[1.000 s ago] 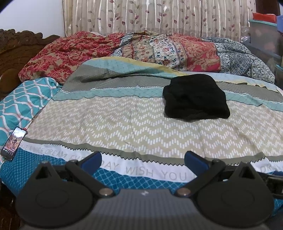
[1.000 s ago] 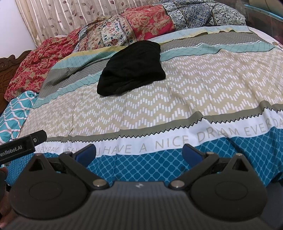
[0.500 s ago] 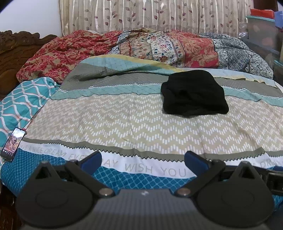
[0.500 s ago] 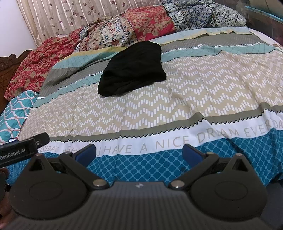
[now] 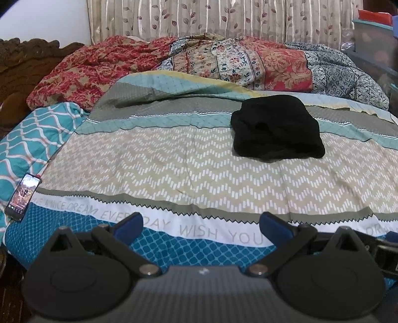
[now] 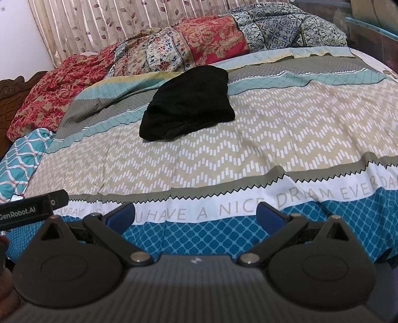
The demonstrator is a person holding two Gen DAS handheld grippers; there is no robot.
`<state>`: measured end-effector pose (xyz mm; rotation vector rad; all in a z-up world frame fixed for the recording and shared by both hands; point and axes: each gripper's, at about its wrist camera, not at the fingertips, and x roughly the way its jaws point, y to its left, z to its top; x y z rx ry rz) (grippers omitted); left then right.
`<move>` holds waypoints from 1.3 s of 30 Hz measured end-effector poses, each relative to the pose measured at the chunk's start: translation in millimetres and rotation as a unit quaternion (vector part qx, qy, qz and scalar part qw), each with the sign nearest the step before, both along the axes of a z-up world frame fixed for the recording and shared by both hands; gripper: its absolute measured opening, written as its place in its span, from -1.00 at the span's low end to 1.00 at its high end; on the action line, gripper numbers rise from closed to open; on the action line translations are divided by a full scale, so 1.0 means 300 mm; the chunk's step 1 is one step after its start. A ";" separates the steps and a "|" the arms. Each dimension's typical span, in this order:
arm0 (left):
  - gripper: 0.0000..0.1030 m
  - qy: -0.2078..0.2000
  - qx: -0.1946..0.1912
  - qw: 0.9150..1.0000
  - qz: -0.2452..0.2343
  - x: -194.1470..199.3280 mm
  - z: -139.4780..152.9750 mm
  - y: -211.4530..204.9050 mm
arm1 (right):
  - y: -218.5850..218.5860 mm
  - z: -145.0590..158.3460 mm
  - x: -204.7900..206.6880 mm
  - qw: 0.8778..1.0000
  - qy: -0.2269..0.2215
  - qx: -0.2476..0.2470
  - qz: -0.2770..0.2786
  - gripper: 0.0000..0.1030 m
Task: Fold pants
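1. One pair of black pants (image 5: 277,130) (image 6: 189,101) lies in a compact bundle on the bedspread (image 5: 174,159) (image 6: 286,139), far from both grippers, on the boundary between the teal band and the beige zigzag band.
2. Left gripper (image 5: 200,226): two blue-padded fingers spread wide, nothing between them, positioned over the near edge of the bed.
3. Right gripper (image 6: 195,216): two blue-padded fingers likewise spread wide and empty, over the near printed band of the bedspread. Neither gripper touches the pants.
4. One phone (image 5: 23,196) lies near left on the bedspread edge, screen lit.
5. One patterned quilt (image 5: 223,64) (image 6: 174,52) is heaped along the far side of the bed, in front of the curtain (image 5: 211,20).
6. One teal lattice-print cloth (image 5: 29,139) lies at the left side.
7. One carved wooden headboard (image 5: 22,64) stands at far left.
8. One storage bin (image 5: 373,34) stands at far right.
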<state>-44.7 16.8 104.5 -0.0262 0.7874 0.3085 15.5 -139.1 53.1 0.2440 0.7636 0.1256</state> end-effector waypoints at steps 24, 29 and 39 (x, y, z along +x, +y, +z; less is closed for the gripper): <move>1.00 0.006 0.009 1.000 0.002 -0.003 -0.002 0.002 | 0.002 -0.004 -0.002 1.000 0.004 0.001 0.002 1.00; 1.00 0.005 0.007 1.000 0.005 -0.003 0.000 0.009 | 0.003 -0.004 -0.002 1.000 0.005 0.001 0.002 1.00; 1.00 0.005 0.001 1.000 0.007 -0.006 0.000 0.018 | 0.004 -0.002 -0.001 1.000 0.005 0.001 0.001 1.00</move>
